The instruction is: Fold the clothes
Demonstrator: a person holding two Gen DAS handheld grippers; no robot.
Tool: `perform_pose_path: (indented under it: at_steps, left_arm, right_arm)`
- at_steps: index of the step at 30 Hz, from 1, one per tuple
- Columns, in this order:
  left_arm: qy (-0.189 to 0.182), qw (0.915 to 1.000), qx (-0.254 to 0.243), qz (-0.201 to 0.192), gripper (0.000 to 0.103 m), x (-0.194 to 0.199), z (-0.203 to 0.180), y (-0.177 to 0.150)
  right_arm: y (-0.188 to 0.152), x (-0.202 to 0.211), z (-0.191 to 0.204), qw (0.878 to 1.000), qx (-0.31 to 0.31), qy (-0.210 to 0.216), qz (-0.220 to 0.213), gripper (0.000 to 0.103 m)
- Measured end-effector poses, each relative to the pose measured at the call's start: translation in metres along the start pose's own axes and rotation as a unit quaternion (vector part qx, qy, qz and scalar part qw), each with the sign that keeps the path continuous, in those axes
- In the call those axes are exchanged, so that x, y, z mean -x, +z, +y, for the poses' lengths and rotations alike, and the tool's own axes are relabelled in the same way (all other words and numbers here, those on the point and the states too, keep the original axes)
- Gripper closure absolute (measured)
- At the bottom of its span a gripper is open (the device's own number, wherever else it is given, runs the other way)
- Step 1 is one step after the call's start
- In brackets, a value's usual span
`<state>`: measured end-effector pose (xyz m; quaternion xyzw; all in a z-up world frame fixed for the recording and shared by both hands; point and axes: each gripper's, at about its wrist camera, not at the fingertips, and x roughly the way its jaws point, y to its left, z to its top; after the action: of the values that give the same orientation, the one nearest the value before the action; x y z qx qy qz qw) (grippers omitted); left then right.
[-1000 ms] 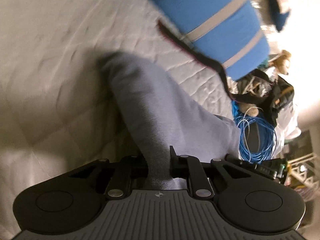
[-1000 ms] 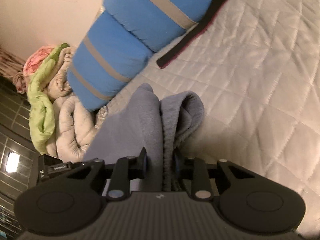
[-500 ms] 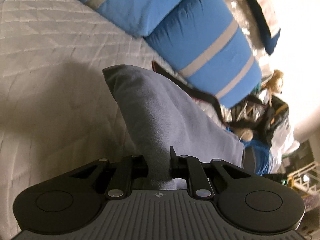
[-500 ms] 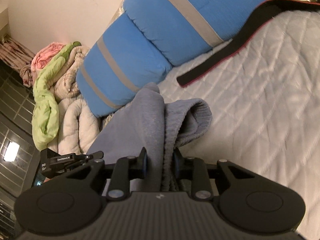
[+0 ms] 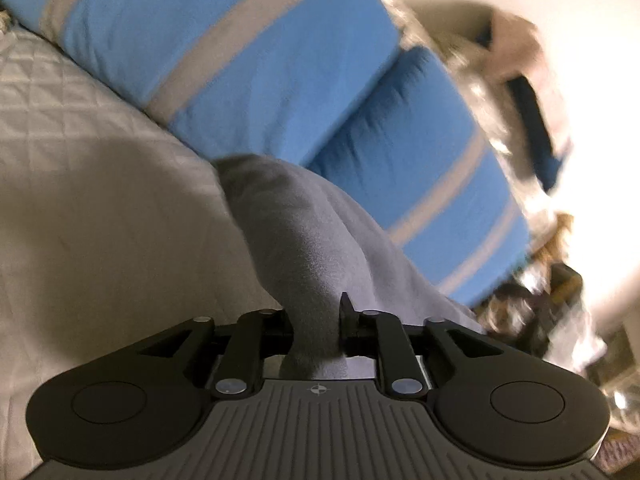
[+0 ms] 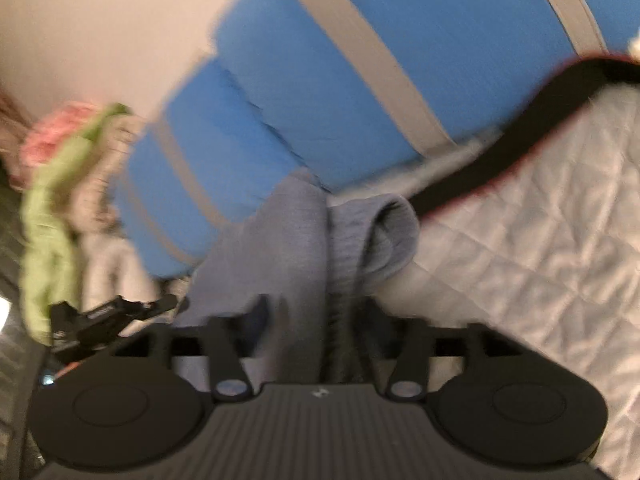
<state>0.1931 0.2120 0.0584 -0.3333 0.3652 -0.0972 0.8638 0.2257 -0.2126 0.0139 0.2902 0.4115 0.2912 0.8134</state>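
Note:
A grey fleece garment (image 5: 304,248) is held up above a white quilted bed (image 5: 80,184). My left gripper (image 5: 316,320) is shut on one bunched edge of it. In the right wrist view my right gripper (image 6: 320,316) is shut on another part of the same garment (image 6: 296,248), where a ribbed cuff or hem (image 6: 376,236) folds over to the right. The cloth spans between the two grippers. The left gripper (image 6: 108,316) shows at the lower left of the right wrist view. Both views are blurred by motion.
Two blue pillows with grey stripes (image 5: 248,64) (image 6: 360,80) lie along the far side of the bed. A black strap with a red edge (image 6: 520,148) lies on the quilt (image 6: 540,240). A pile of blankets (image 6: 60,184) and cluttered items (image 5: 552,280) sit beyond the bed.
Both grippers have kept their hold on the grey garment and tilted upward, toward the pillows. The pillows now fill more of both views. The bed surface has dropped lower in view.

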Motion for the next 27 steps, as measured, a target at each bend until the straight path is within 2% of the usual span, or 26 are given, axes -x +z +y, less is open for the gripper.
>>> perform_pose_path:
  at_steps: [1,2,3,8,11,13,18,19,20,21,23,27]
  left_arm:
    - [0.032,0.9995,0.004,0.002,0.048,-0.010,0.006,0.000]
    - [0.058,0.9982,0.015,0.010,0.043,-0.019,0.013,-0.002]
    - [0.069,0.9972,0.025,0.018,0.044,-0.026,0.019,-0.004]
    - [0.068,0.9955,0.053,0.039,0.044,-0.038,0.043,-0.017]
    - [0.076,0.9944,0.054,0.051,0.044,-0.038,0.054,-0.023]
    - [0.077,0.9936,0.055,0.063,0.044,-0.038,0.061,-0.027]
    - [0.059,0.9911,0.071,0.096,0.046,-0.037,0.076,-0.041]
    - [0.055,0.9907,0.076,0.099,0.047,-0.037,0.079,-0.043]
    - [0.051,0.9903,0.082,0.100,0.054,-0.037,0.082,-0.046]
    - [0.047,0.9898,0.088,0.102,0.055,-0.037,0.085,-0.048]
    - [0.040,0.9892,0.097,0.102,0.057,-0.036,0.089,-0.051]
    - [0.035,0.9887,0.108,0.098,0.063,-0.039,0.096,-0.055]
  right_arm:
    - [-0.001,-0.005,-0.005,1.000,-0.006,-0.011,0.008,0.023]
    - [-0.002,-0.008,-0.010,1.000,-0.011,-0.021,0.012,0.019]
    - [-0.002,-0.008,-0.014,0.999,-0.015,-0.028,0.013,0.018]
    - [-0.006,-0.004,-0.035,0.997,-0.045,-0.053,0.015,0.011]
    - [-0.011,-0.007,-0.050,0.996,-0.058,-0.062,0.037,0.011]
    - [-0.015,-0.011,-0.056,0.994,-0.074,-0.054,0.054,0.011]
    - [-0.025,-0.021,-0.064,0.989,-0.124,0.003,0.082,0.012]
    - [-0.027,-0.024,-0.064,0.988,-0.129,0.011,0.086,0.012]
    - [-0.029,-0.026,-0.064,0.987,-0.133,0.015,0.087,0.012]
    - [-0.031,-0.026,-0.064,0.987,-0.135,0.015,0.085,0.013]
    - [-0.034,-0.027,-0.064,0.987,-0.141,0.015,0.080,0.020]
    - [-0.037,-0.024,-0.063,0.987,-0.140,-0.001,0.079,0.028]
